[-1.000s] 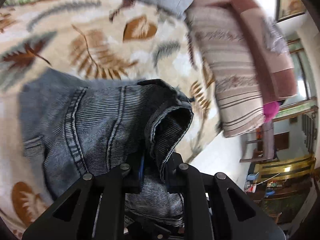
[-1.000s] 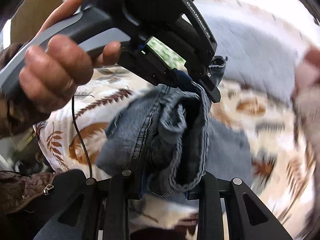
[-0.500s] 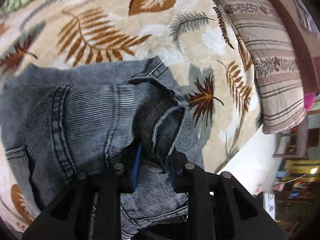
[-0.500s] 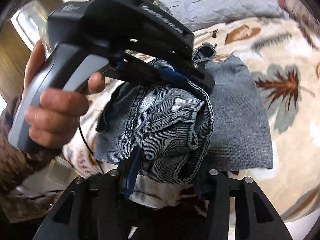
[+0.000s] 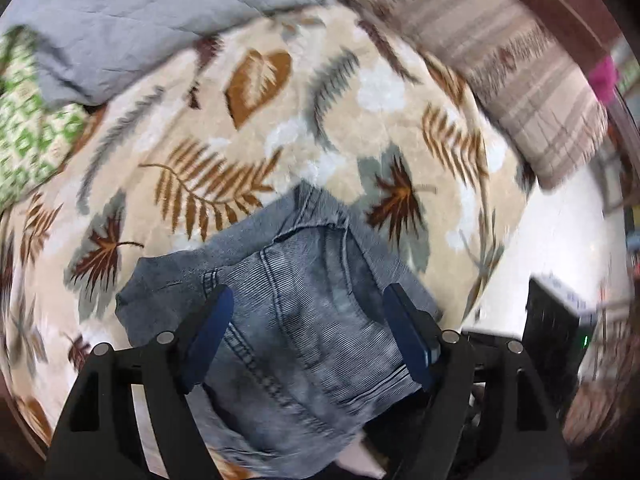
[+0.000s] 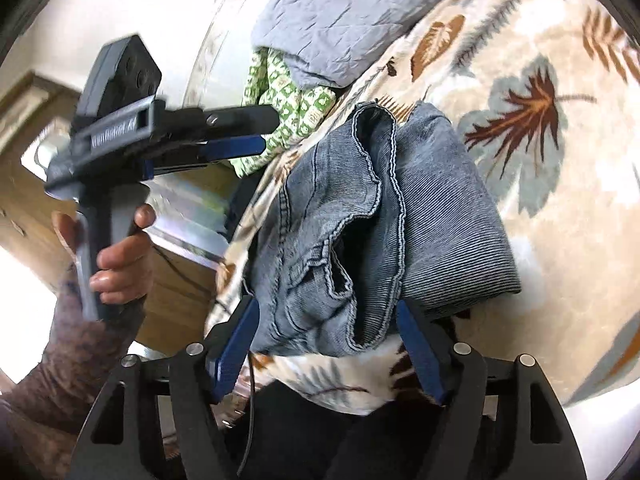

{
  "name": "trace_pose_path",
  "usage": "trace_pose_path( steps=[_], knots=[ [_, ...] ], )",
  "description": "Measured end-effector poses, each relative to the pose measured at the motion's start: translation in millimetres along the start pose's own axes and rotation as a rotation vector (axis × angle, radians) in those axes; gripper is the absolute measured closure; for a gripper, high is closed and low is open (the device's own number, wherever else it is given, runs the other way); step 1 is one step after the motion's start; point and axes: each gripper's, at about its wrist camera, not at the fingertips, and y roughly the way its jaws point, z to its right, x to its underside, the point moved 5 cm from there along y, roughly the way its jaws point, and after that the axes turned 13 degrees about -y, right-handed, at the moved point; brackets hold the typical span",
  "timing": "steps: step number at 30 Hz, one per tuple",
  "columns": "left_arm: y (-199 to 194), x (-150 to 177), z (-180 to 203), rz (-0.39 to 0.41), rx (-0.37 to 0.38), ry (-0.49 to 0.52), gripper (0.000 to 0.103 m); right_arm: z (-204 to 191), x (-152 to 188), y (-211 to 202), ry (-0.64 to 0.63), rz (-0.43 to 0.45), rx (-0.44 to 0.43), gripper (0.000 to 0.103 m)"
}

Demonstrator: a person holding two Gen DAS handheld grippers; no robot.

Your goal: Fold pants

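The grey-blue denim pants (image 5: 304, 312) lie folded in a compact bundle on the leaf-patterned blanket (image 5: 256, 128), near its edge. They also show in the right wrist view (image 6: 376, 232), with the waistband and seams on top. My left gripper (image 5: 306, 332) is open, its blue pads spread above the bundle and holding nothing. In the right wrist view the left gripper (image 6: 256, 132) sits up and left of the pants, clear of them. My right gripper (image 6: 328, 340) is open, its pads on either side of the bundle's near end, holding nothing.
A grey quilt (image 5: 152, 12) and a green patterned cloth (image 5: 28, 128) lie at the blanket's far side. A striped pillow (image 5: 520, 80) lies at the right. The white floor (image 5: 552, 256) lies past the bed's edge. A wooden cabinet (image 6: 176, 272) stands by the bed.
Both grippers have opened and let go of the pants. The folded bundle now rests on the blanket. The left gripper has pulled up and away from it.
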Motion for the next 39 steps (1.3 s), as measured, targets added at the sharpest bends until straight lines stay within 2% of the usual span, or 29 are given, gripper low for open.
trace_pose_path(
  steps=[5, 10, 12, 15, 17, 18, 19, 20, 21, 22, 26, 30, 33, 36, 37, 39],
  knots=[
    [26, -11, -13, -0.05, -0.059, 0.074, 0.026, 9, 0, 15, 0.034, -0.029, -0.004, 0.029],
    [50, -9, -20, -0.151, 0.031, 0.114, 0.026, -6, 4, 28, 0.017, -0.035, -0.123, 0.029],
    [60, -3, -20, -0.182, 0.047, 0.177, 0.026, -5, 3, 29, 0.025, -0.035, -0.121, 0.029],
    [64, 1, -18, -0.175, 0.07, 0.226, 0.026, 5, 4, 31, 0.092, -0.016, -0.126, 0.029],
    [64, 2, -19, -0.161, 0.098, 0.209, 0.028, 13, 6, 35, 0.145, -0.016, -0.121, 0.029],
    [63, 1, -19, -0.153, 0.106, 0.202, 0.034, 17, 4, 37, 0.158, -0.02, -0.104, 0.035],
    [63, 3, -20, -0.138, 0.096, 0.197, 0.054, 20, 4, 38, 0.162, -0.027, -0.072, 0.052],
    [64, 4, -22, -0.128, 0.069, 0.197, 0.071, 22, 2, 37, 0.162, -0.029, -0.038, 0.062],
    [63, 6, -24, -0.124, 0.055, 0.192, 0.076, 23, 1, 34, 0.168, -0.025, -0.031, 0.077],
    [61, 6, -26, -0.117, 0.058, 0.182, 0.081, 22, 0, 32, 0.182, -0.012, -0.049, 0.081],
    [38, 10, -23, -0.051, 0.083, 0.142, 0.084, 5, -11, 19, 0.151, 0.035, -0.122, 0.083],
    [18, 6, -7, -0.017, 0.09, 0.123, 0.084, -8, -24, 7, 0.104, 0.089, -0.147, 0.083],
    [13, -7, 10, 0.017, 0.114, 0.09, 0.084, 3, -32, -9, 0.118, 0.144, -0.139, 0.083],
    [30, -20, 24, 0.028, 0.126, 0.039, 0.084, 28, -32, -23, 0.154, 0.175, -0.097, 0.083],
    [41, -24, 28, 0.024, 0.111, 0.024, 0.084, 40, -31, -25, 0.164, 0.172, -0.068, 0.083],
    [75, -29, 27, -0.007, 0.032, -0.015, 0.084, 65, -26, -23, 0.197, 0.142, -0.011, 0.081]
  ],
)
